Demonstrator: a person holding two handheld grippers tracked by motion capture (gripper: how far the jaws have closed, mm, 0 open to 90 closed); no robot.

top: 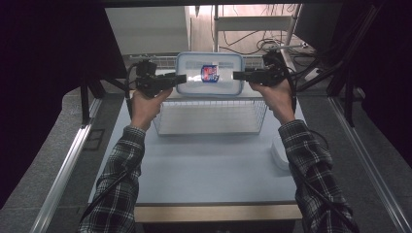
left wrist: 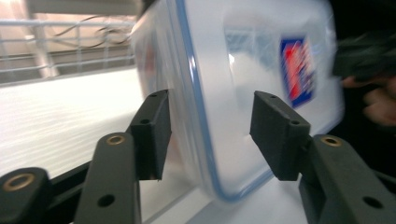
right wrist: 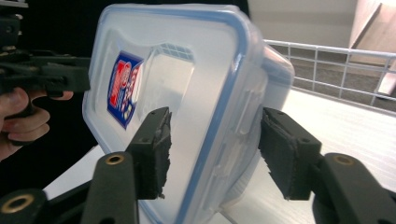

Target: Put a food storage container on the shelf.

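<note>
One clear plastic container (top: pixel 210 74) with a blue-rimmed lid and one red and blue label (top: pixel 210 73). One white wire basket (top: pixel 210 117) on one desk (top: pixel 204 170). Two grippers, left (top: pixel 183 78) and right (top: pixel 236 75).

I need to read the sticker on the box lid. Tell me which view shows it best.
The right gripper view: the sticker is sharp and large there. The left gripper view blurs it; the high view shows it tiny.
</note>
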